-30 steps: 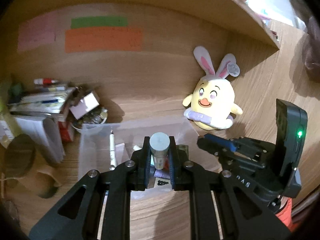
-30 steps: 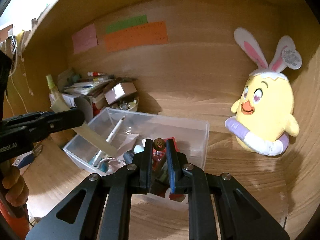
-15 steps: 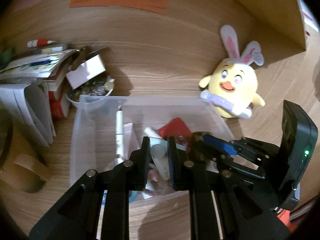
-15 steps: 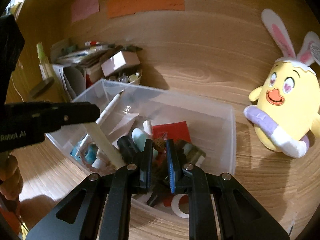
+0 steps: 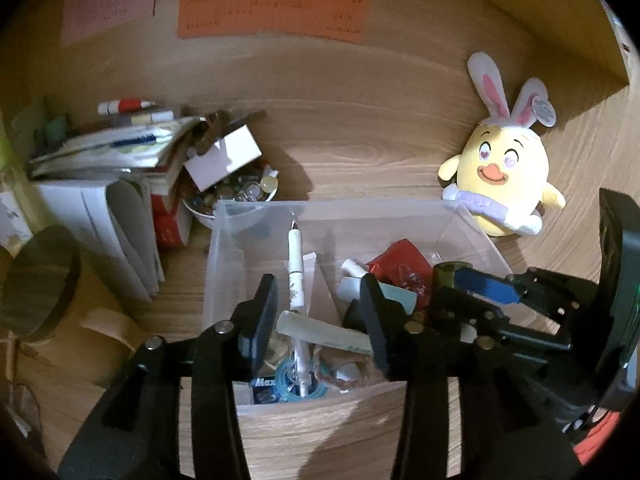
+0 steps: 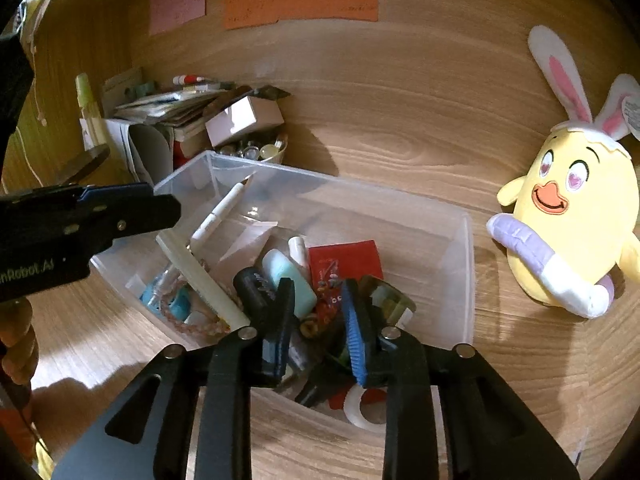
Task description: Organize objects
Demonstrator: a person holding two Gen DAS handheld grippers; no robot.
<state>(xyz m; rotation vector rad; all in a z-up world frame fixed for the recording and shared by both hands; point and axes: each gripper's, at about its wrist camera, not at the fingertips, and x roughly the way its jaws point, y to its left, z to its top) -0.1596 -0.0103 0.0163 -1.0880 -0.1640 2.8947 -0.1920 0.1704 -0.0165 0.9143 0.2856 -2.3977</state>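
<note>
over clear bin (image 5: 224, 256), both grippers angled down

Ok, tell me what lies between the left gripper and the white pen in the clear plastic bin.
A pale stick lies across the white pen, between the left gripper's jaws, which have just been opening.

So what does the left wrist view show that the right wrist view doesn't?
Left only: the round dark disc at the left edge and a blue tape roll under the white pen's tip.
Right only: a white tape ring at the bin's near wall and a person's fingers.
Both: the clear plastic bin, white pen, red packet, yellow bunny-eared plush, orange note.
</note>
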